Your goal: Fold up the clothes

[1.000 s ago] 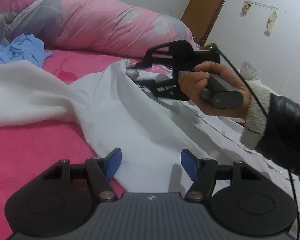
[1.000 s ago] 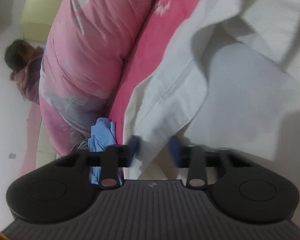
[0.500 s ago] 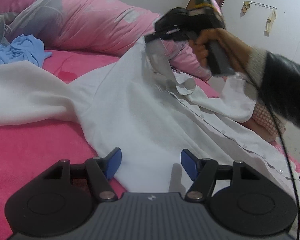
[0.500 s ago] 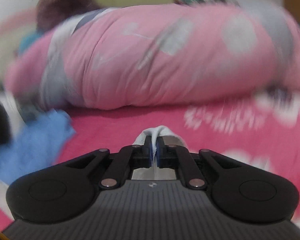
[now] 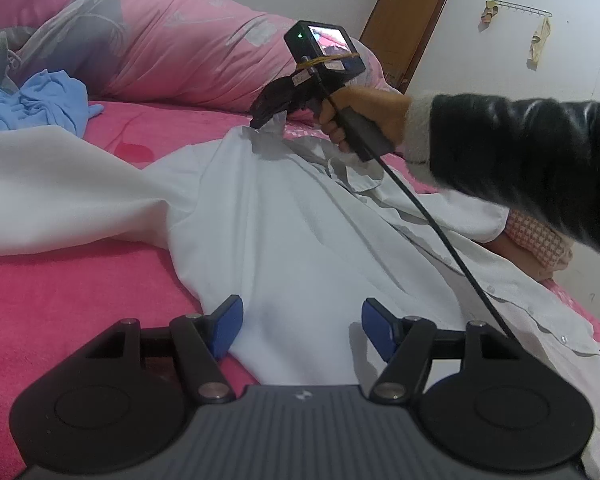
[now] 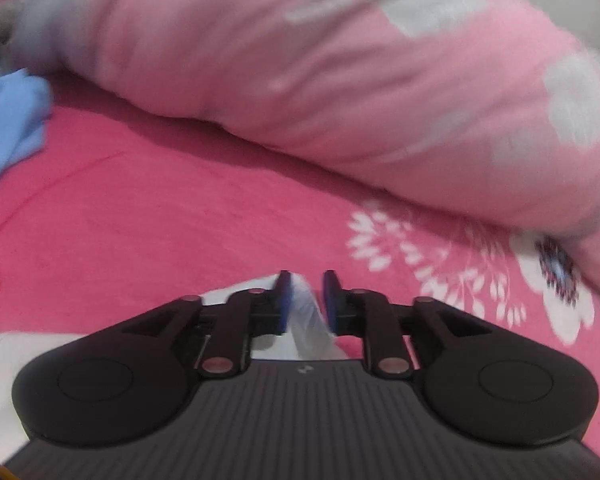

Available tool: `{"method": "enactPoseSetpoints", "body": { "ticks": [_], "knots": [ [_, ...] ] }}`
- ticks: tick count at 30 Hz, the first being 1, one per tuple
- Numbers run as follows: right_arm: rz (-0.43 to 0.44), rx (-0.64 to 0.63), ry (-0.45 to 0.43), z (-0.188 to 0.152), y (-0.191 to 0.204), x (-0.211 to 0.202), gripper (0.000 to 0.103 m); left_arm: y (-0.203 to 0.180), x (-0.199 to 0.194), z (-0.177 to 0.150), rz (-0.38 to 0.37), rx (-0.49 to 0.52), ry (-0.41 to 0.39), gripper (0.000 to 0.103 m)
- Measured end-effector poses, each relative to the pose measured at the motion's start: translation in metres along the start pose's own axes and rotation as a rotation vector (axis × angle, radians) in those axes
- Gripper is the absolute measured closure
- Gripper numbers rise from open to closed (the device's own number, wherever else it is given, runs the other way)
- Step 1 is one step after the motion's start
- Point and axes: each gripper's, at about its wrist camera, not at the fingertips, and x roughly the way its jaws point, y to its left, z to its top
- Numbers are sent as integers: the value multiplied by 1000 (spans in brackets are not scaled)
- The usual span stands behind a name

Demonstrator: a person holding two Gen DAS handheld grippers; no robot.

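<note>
A white button-up shirt (image 5: 300,232) lies spread over the pink bed (image 5: 60,292). My left gripper (image 5: 302,324) hovers open above the shirt's near part, its blue pads wide apart and gripping nothing. At the far end a hand in a black sleeve holds my right gripper (image 5: 262,118) at a raised fold of the shirt (image 5: 270,138). In the right wrist view the right gripper (image 6: 308,298) has its jaws opening. A white peak of the shirt (image 6: 306,312) stands between the pads, with a gap on its right side.
A long pink floral duvet roll (image 5: 172,40) runs along the back of the bed. A blue garment (image 5: 40,100) lies at the left beside another white cloth (image 5: 60,192). A brown door (image 5: 412,16) and a wall hook rail (image 5: 516,10) are behind.
The right gripper lifted a fold of the shirt, rolled upright and carried it towards the duvet. Its pads, pinched on the cloth half a second ago, now stand apart. The left gripper stayed put.
</note>
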Motion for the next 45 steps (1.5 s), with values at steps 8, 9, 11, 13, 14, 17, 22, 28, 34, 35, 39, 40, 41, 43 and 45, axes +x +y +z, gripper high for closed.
{"method": "enactPoseSetpoints", "body": {
  "ticks": [8,9,11,13,14,17,22,28,34,35,39,40,41,43,45],
  "knots": [
    [43,323,-158,-24,-52,-82,60,2,-1,1,-12,-19,-1,36],
    [79,371,-149,-35,-58,-95,60,3,-1,2,-15,-24,-1,36],
    [150,464,-125,-57,-68,-120,60,5,-1,2,-22,-35,-1,36],
    [226,515,-46,-90,-64,-135,60,7,0,2,-30,-49,-2,36],
    [246,531,-11,-105,-60,-141,60,8,0,3,-34,-55,-2,36],
    [294,586,67,-151,-49,-155,60,11,0,3,-44,-70,-4,36],
    [310,670,147,-217,-33,-174,61,13,0,2,-54,-84,-5,36],
    [312,570,87,-242,-4,-207,60,14,1,3,-56,-88,-5,36],
    [269,338,34,-240,34,-223,61,13,0,2,-50,-81,-4,36],
    [258,298,28,-240,37,-225,61,13,0,2,-48,-78,-4,36],
    [238,190,7,-241,46,-228,62,11,0,2,-38,-66,-2,36],
    [242,191,6,-242,45,-227,64,11,1,2,-36,-62,-2,36],
    [247,195,7,-243,45,-226,66,10,1,2,-34,-61,-2,36],
    [261,178,-5,-243,48,-228,84,10,1,2,-33,-59,-3,36],
    [271,132,-15,-243,56,-232,96,10,1,2,-33,-61,-4,36]
  ]
}}
